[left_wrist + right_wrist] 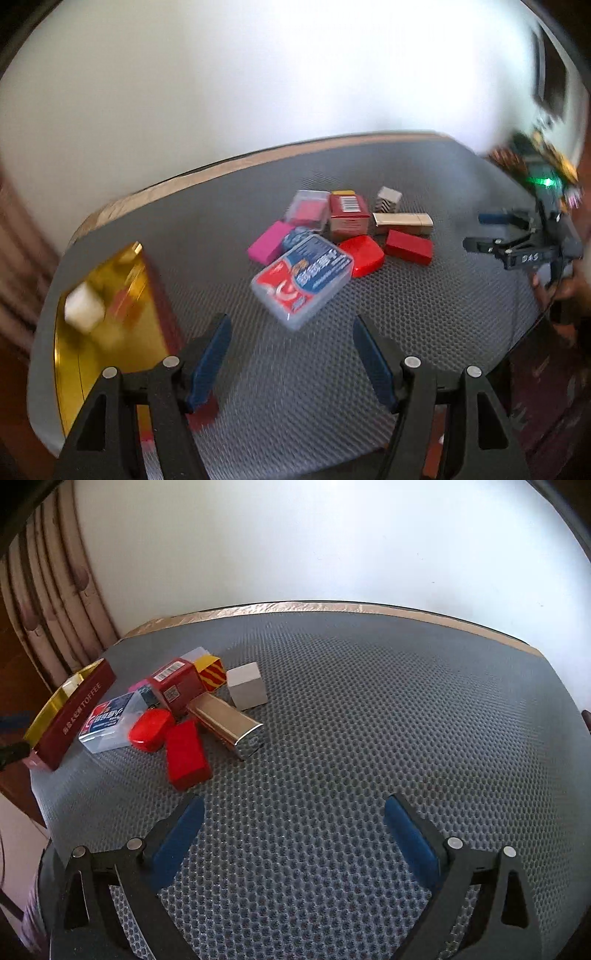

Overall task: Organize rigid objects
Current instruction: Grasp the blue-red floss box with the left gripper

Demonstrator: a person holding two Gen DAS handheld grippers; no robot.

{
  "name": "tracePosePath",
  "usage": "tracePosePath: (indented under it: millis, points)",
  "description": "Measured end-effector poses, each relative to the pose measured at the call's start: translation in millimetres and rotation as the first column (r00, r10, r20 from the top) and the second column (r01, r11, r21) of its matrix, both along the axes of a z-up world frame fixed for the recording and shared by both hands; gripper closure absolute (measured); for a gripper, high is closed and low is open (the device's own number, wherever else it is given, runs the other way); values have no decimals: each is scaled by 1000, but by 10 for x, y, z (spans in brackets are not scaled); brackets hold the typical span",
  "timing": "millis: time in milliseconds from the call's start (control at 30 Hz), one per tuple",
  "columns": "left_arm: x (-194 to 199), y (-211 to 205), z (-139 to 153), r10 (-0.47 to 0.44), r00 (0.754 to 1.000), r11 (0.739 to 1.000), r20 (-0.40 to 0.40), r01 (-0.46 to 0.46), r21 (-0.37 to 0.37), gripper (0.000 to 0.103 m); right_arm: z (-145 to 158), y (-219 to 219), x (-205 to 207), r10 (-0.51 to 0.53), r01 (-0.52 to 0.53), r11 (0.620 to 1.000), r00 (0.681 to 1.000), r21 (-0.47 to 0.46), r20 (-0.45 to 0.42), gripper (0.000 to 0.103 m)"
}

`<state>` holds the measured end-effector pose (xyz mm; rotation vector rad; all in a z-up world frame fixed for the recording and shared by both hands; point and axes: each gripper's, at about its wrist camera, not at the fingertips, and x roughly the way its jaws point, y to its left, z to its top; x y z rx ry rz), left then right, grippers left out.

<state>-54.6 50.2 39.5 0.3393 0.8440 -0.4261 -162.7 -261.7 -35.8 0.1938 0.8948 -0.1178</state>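
A heap of small rigid objects lies on the grey mat: a clear card case (pixel 303 282) (pixel 110 720), a pink block (pixel 267 242), a dark red carton (pixel 347 216) (pixel 177 688), a gold bar (pixel 402 221) (pixel 229 722), a red block (pixel 408 246) (pixel 186 755), a rounded red case (pixel 362 254) (pixel 151 729) and a white cube (pixel 246 686). A gold-lined red toffee box (pixel 110 295) (pixel 74 712) stands at the left with a white cube (pixel 83 308) inside. My left gripper (pixel 291 325) is open and empty, just short of the card case. My right gripper (pixel 293 805) is open and empty, right of the heap.
The grey honeycomb mat (pixel 369 720) covers a table with a tan far edge (pixel 332 607). A white wall stands behind. Curtains (pixel 48 602) hang at the far left. The right gripper also shows in the left wrist view (pixel 476 230) at the right edge.
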Motion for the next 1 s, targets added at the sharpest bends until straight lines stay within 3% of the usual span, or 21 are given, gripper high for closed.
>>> tracePosePath:
  millis: [67,200,333,467,733,800,1000]
  points:
    - [115,-92,-35,-97,994,995,-40,98,29,33,17,15,-12,7,-7,1000,1000,10,6,5]
    - [326,-241,-160,-197,973,972,-119,210,107,33,19,-35,-33,4,-5,999,1000,51,19,5]
    - [498,-331,-241,-295,933,932,-207,329,150,33,17,-89,-33,-3,1,996,1000,89,25,5]
    - [695,-370,-298,-310,925,911,-221,356,210,33,3,-116,-12,-2,-1,993,1000,119,22,5]
    - [1033,-396,-548,-344,874,870,-344,434,233,32,-8,-174,1,-6,3,988,1000,157,19,5]
    - [1066,-421,-594,-381,854,849,-355,475,231,32,-15,-192,7,-6,3,985,1000,170,18,5]
    - [1339,-466,-796,-350,835,878,-424,450,163,35,-37,-240,4,-13,13,980,1000,199,2,5]
